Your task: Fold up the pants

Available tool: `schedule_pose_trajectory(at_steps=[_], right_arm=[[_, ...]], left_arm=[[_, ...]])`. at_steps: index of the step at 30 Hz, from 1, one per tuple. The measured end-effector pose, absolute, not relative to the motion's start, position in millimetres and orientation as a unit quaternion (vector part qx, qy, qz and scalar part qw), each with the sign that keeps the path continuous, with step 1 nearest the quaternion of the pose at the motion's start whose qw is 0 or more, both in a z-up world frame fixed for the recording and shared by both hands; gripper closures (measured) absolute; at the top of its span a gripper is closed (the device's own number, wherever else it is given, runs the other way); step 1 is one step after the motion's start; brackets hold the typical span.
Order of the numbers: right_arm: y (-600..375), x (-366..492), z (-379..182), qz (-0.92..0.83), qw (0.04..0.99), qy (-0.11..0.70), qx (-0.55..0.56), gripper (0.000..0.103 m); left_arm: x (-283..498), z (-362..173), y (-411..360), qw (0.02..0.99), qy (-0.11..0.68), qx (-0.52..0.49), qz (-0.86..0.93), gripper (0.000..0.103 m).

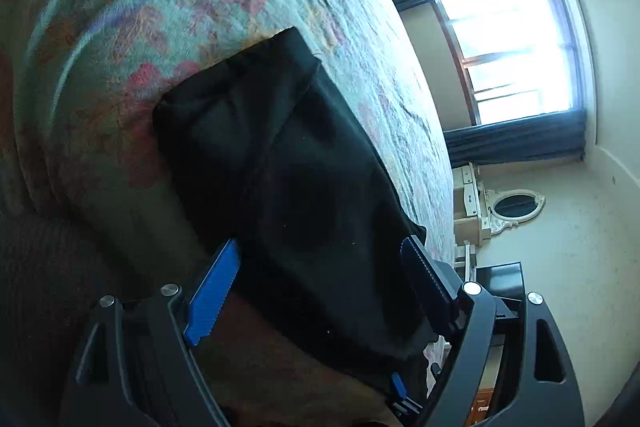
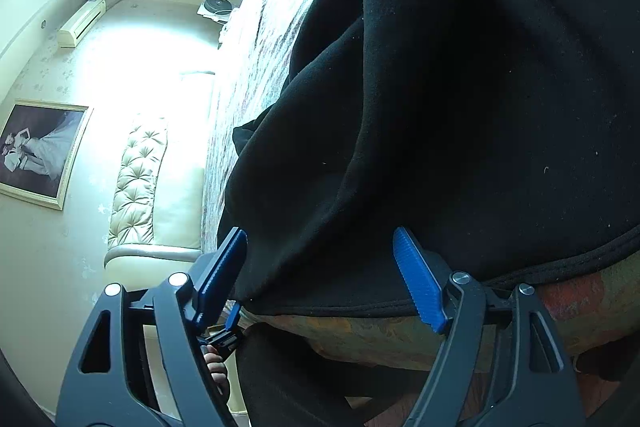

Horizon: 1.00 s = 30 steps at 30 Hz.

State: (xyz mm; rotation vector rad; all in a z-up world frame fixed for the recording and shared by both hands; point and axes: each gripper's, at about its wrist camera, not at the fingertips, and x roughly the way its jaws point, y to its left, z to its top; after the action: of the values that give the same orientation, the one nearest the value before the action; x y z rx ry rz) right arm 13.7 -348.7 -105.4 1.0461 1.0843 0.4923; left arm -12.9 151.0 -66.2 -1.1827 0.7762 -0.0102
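From my left wrist, the black pants (image 1: 280, 163) lie folded at the bed's (image 1: 120, 27) near edge, my left gripper (image 1: 320, 275) wide around their near end, while from my right wrist my right gripper (image 2: 320, 267) gapes over their hem, not pinching.

A bedroom with pale cream walls (image 1: 568, 267). Bright daylight floods through a window (image 1: 516, 51) with dark curtains (image 1: 516, 143). A floral bedspread (image 1: 168, 11) covers the bed, beside a tufted cream headboard (image 2: 140, 183), framed photograph (image 2: 40, 151) and wall air conditioner (image 2: 82, 23).
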Motion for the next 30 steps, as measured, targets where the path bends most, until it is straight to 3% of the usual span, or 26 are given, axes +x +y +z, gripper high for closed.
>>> schedule_pose_trajectory(at_steps=[8,12,13,16,20,30], right_arm=[[-349.5,13.6,-98.0,0.222,0.702,0.486,0.47,0.027],[-353.6,12.5,-98.5,0.214,0.699,0.478,0.486,0.027],[-354.0,12.4,-99.1,0.212,0.699,0.478,0.489,0.027],[-353.6,13.4,-99.6,0.2,0.703,0.473,0.493,0.03],[-355.3,15.1,-100.3,0.193,0.708,0.449,0.51,0.051],[-360.5,15.2,-115.3,0.137,0.699,0.418,0.564,0.056]], left_arm=[[-8.0,-71.5,160.1,0.751,0.345,-0.563,0.014,0.023],[-4.3,-79.5,169.3,0.762,0.373,-0.527,0.044,0.071],[-3.4,-84.4,170.7,0.763,0.377,-0.524,0.044,0.078],[-3.4,-88.1,171.8,0.764,0.377,-0.522,0.041,0.08],[-2.3,-85.9,172.3,0.76,0.377,-0.528,0.04,0.081],[-5.2,-87.3,173.5,0.756,0.374,-0.537,0.034,0.081]])
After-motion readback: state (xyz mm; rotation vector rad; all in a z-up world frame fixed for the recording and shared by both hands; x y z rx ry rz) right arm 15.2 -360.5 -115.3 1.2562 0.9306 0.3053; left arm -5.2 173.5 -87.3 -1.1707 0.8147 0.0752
